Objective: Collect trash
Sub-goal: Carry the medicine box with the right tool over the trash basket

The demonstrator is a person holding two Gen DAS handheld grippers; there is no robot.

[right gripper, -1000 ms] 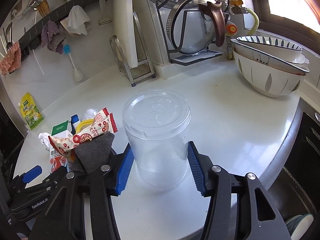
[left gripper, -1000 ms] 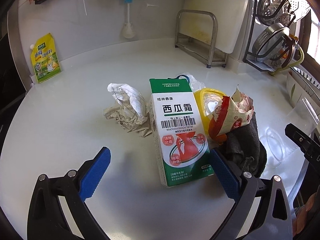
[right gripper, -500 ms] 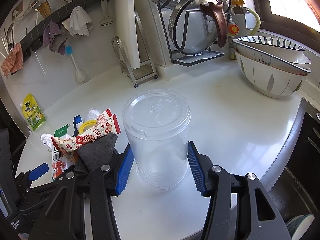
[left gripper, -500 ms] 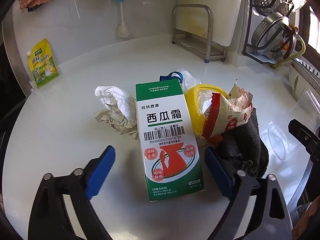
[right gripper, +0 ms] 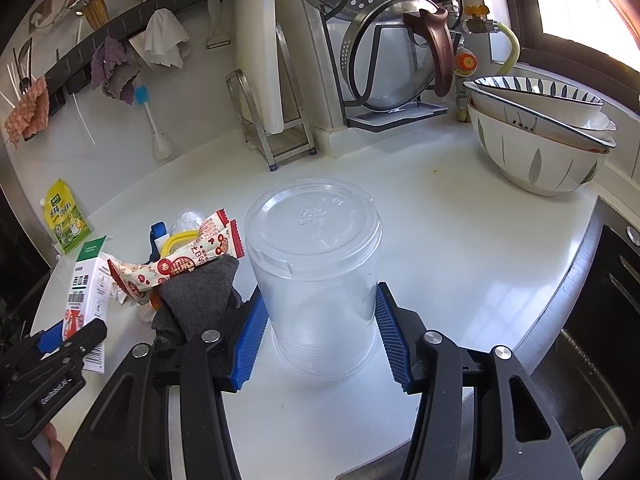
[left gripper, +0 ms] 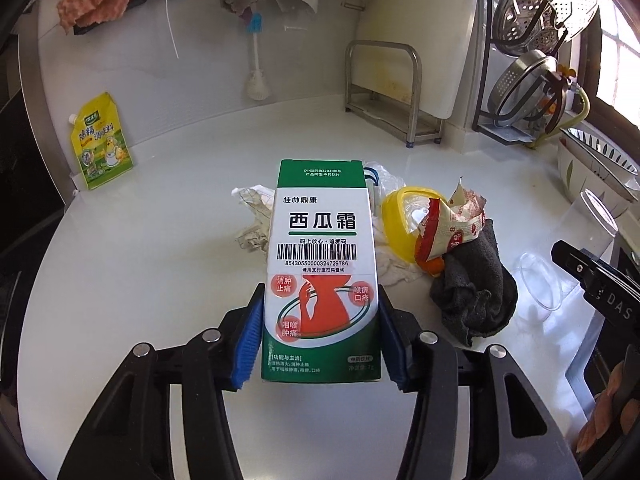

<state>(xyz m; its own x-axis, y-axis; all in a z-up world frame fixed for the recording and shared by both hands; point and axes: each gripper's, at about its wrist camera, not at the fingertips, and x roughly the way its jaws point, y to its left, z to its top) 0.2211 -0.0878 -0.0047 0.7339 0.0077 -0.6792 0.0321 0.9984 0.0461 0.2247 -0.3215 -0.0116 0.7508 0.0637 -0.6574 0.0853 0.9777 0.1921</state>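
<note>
While jaws close, left gripper clamped on green box (right gripper clamped on clear cup); could snag wrapper at 2 o'clock.

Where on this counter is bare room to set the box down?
Bare white counter lies between the yellow spouted pouch and the crumpled paper, and between the clear lidded plastic cup and the stacked white bowls. It is crowded around the dark grey cloth.
</note>
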